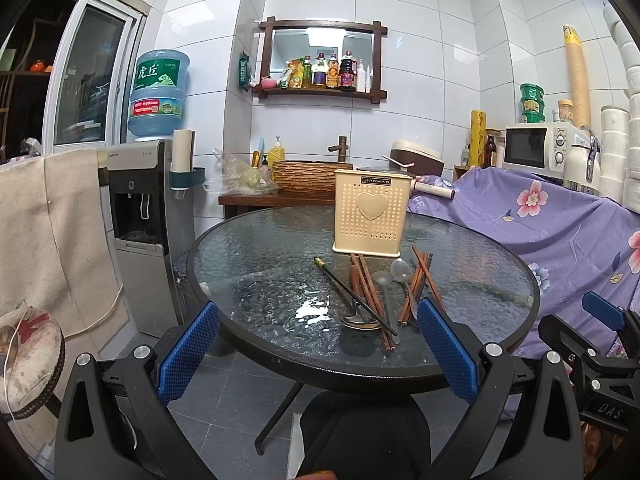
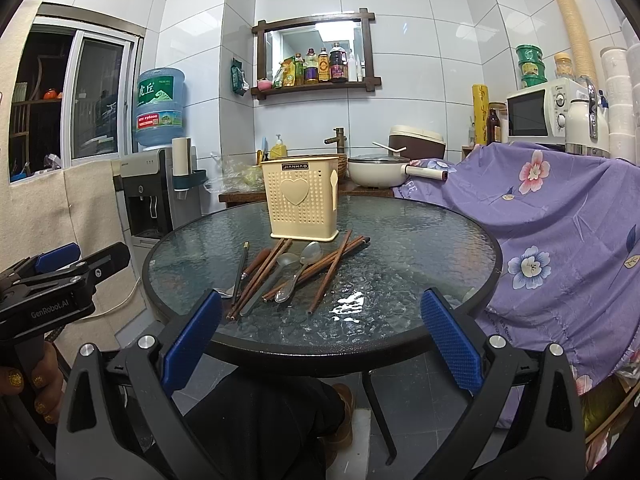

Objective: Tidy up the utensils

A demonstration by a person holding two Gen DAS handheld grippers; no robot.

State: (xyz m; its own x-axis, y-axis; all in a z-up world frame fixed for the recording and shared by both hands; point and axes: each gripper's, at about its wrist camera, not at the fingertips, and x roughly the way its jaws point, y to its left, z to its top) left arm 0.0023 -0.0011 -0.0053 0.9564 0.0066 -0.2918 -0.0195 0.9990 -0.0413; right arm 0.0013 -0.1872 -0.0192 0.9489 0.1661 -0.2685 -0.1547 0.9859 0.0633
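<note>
A cream perforated utensil holder [image 1: 370, 216] with a heart on its front stands upright on the round glass table [image 1: 260, 272]; it also shows in the right wrist view [image 2: 300, 202]. In front of it lies a loose pile of brown wooden chopsticks [image 1: 370, 292], metal spoons [image 1: 400, 270] and one black chopstick [image 1: 352, 294]. The right wrist view shows the chopsticks [image 2: 332, 266] and spoons [image 2: 298, 270] too. My left gripper [image 1: 320, 344] is open and empty, near the table's front edge. My right gripper [image 2: 320, 332] is open and empty, also short of the pile.
A water dispenser [image 1: 140, 216] stands left of the table. A purple floral cloth [image 1: 560, 232] covers furniture on the right. Behind are a wooden counter with a basin [image 1: 308, 176], a pan [image 2: 376, 172] and a microwave [image 1: 536, 146]. A cushioned stool [image 1: 28, 356] is at the lower left.
</note>
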